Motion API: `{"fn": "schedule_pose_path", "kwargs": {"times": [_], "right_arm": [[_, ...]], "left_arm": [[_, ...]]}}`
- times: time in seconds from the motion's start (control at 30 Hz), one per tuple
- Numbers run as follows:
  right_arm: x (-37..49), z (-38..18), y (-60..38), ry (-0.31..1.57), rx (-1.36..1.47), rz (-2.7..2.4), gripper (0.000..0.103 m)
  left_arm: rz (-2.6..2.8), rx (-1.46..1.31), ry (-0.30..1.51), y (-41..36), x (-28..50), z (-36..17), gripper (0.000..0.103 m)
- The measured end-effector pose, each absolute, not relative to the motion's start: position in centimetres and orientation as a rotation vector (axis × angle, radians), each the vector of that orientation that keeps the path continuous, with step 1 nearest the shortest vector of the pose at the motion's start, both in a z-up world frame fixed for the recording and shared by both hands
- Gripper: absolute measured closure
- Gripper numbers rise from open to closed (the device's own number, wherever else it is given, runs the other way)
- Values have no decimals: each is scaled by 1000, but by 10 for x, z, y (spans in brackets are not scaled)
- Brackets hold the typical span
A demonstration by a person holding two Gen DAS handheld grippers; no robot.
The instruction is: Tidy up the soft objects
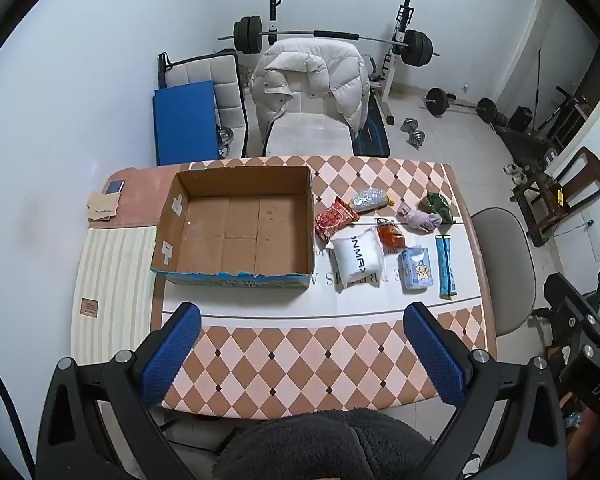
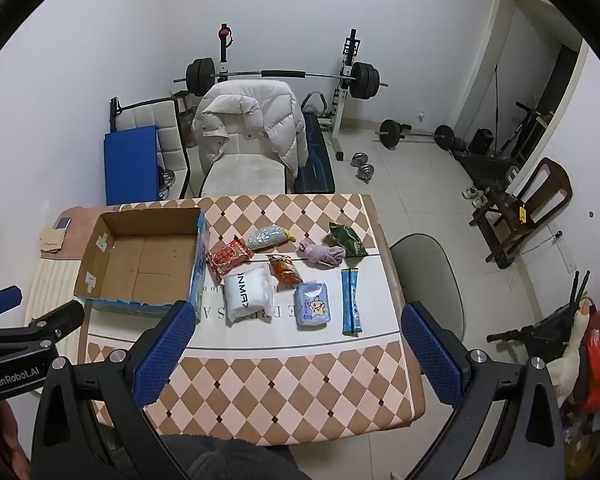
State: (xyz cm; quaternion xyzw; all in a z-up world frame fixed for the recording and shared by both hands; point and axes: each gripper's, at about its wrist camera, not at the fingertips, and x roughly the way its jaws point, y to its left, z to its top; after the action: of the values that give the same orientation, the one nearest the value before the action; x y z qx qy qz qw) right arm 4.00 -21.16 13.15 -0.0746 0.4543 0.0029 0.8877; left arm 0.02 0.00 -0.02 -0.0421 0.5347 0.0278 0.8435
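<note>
You hold both the left hand-held gripper [image 1: 302, 354] and right hand-held gripper [image 2: 294, 354] tilted downward above the table's [image 1: 300, 368] near edge, jaws released, empty; soft objects [image 1: 358, 258] lie mid-table beside the cardboard box [image 1: 236, 224]

Even, cool indoor light, soft shadows, sharp centre; strong fisheye bend w/ dark vignette at corners.

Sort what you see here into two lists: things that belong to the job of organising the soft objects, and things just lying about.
Belongs to the job:
cardboard box
white pillow pack
red snack bag
purple cloth
tissue pack
blue sachet

Lying about:
phone
white jacket
barbell
</note>
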Motion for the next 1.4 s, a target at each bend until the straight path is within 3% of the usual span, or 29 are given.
{"fn": "schedule_pose_path", "kwargs": {"times": [1.4], "right_arm": [[33,161,-195,899,-145,34,0]], "left_arm": [[90,-99,1054,15,-12,21,0]]}}
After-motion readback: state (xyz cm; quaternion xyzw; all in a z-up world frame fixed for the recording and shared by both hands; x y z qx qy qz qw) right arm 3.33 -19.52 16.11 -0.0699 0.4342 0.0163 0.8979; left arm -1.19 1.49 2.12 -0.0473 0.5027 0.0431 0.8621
